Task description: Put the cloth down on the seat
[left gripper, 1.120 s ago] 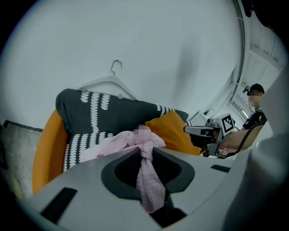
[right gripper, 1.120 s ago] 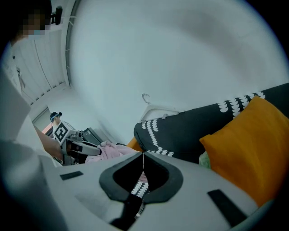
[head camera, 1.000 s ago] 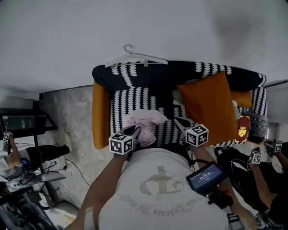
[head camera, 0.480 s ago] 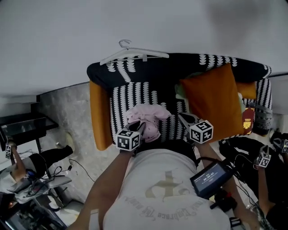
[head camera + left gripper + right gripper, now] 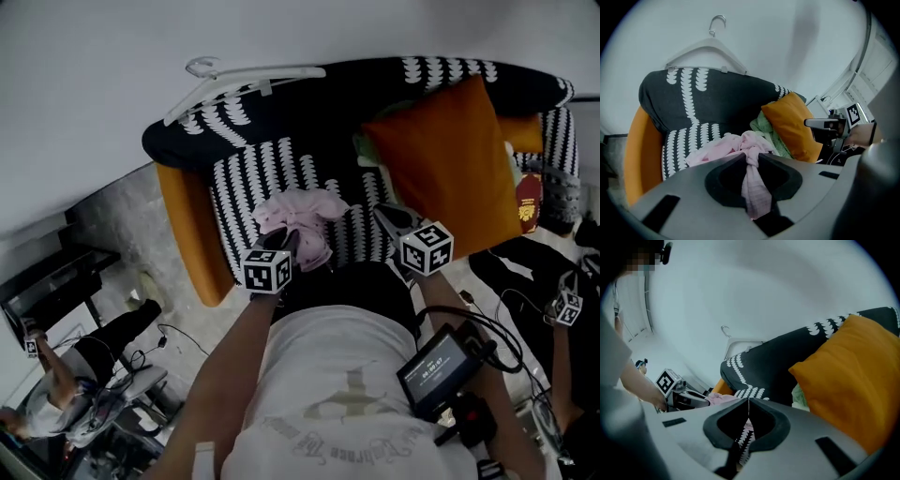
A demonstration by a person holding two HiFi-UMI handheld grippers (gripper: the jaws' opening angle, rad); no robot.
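A crumpled pink cloth hangs over the front of the black-and-white patterned seat of an armchair. My left gripper is shut on a twisted strand of the cloth. In the left gripper view, that strand runs down between the jaws of my left gripper, and the loose bulk spreads towards the seat. My right gripper hovers to the right of the cloth, near the seat's front. In the right gripper view, the tips of my right gripper meet with nothing between them.
An orange cushion leans on the right half of the chair, with a green fabric behind it. A white hanger rests on the chair's back. The chair's orange side is at the left. Other people and cables are on the floor at both sides.
Both grippers have come down towards the seat, the left one still holding the pink cloth. The cloth's bulk now lies lower over the seat's front.
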